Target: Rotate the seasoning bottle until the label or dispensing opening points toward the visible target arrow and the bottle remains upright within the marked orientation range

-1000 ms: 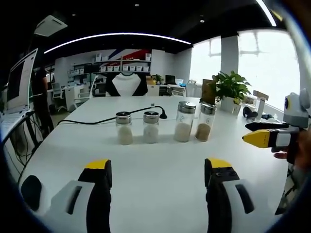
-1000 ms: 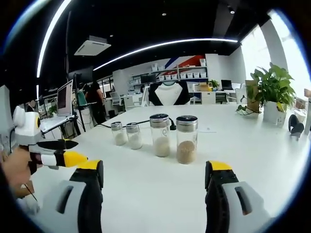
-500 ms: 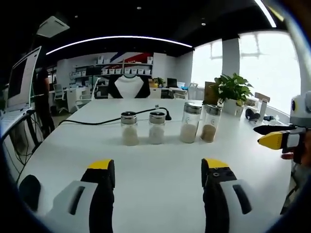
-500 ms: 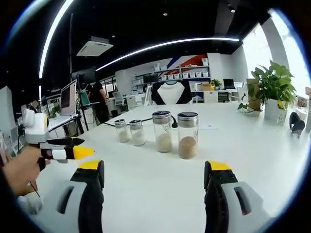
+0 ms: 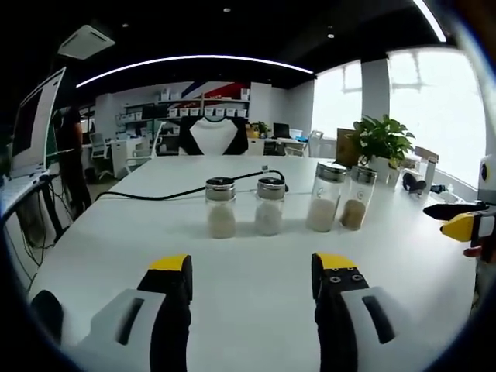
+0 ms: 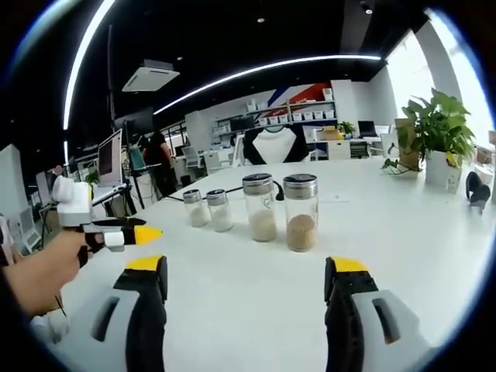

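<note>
While four seasoning bottles stand upright in a row on the white desk (image 5: 116, 232), the left gripper (image 5: 252, 267) hovers before them with fingers spread, holding nothing. The right gripper (image 6: 242, 267) likewise stays apart, fingers spread and empty, nearest the tall brown-filled bottle (image 6: 301, 211) beside the tall white-filled bottle (image 6: 260, 206).

Both views are bright and mostly sharp at the centre. Daylight floods in from the windows (image 5: 422, 101) at two to three o'clock, blown out to white there. A curved ceiling light strip (image 6: 256, 71) arcs across twelve o'clock against a dark ceiling. The white table (image 5: 248, 256) reflects evenly, with soft faint shadows. Fisheye bending grows toward the edges, where detail smears and softens.
</note>
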Demonstrator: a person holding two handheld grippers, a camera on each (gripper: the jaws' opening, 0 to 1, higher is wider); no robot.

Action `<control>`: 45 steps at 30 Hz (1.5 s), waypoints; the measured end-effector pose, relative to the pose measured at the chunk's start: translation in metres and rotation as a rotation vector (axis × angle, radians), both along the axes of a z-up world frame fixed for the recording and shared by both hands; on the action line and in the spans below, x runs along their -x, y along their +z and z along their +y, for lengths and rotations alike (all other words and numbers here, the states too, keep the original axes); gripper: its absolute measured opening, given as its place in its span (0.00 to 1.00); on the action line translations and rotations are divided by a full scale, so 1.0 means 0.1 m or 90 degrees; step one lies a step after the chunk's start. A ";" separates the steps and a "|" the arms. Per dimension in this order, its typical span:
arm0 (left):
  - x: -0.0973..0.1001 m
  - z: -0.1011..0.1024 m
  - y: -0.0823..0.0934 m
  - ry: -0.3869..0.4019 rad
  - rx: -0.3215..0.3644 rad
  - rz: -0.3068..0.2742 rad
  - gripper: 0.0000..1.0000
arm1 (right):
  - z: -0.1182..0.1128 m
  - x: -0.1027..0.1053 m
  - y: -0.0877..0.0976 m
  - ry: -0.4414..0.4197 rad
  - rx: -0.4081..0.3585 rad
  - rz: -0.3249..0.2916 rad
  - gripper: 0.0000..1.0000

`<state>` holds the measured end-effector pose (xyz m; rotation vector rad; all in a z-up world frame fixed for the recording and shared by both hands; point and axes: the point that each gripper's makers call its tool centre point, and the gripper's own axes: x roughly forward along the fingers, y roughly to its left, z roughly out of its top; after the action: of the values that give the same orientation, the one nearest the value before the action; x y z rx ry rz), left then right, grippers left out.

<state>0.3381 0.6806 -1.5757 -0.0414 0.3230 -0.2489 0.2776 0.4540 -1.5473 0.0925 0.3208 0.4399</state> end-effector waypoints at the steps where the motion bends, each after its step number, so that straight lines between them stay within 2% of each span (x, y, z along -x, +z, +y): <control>1: -0.03 0.00 -0.01 0.000 0.000 0.000 0.66 | 0.00 0.00 0.00 0.000 0.000 0.001 0.83; 12: -0.32 0.05 -0.10 0.010 0.003 0.005 0.61 | 0.00 -0.09 -0.05 0.006 -0.014 0.010 0.82; 17: -0.42 0.05 -0.08 0.007 -0.004 0.003 0.60 | 0.01 -0.10 -0.06 0.005 -0.017 0.010 0.82; 30: -0.85 0.12 -0.02 0.017 -0.013 -0.004 0.57 | -0.04 -0.18 -0.07 0.006 -0.030 0.012 0.81; 38: -1.20 0.15 0.08 0.034 -0.012 -0.022 0.51 | -0.05 -0.20 -0.05 0.009 -0.034 0.008 0.80; 45: -1.32 0.13 0.08 0.036 -0.021 -0.023 0.47 | -0.11 -0.24 -0.07 0.001 -0.040 0.011 0.80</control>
<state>0.4699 0.6934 -1.5678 -0.0131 0.2897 -0.1877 0.3012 0.4426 -1.5541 0.1576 0.3234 0.4509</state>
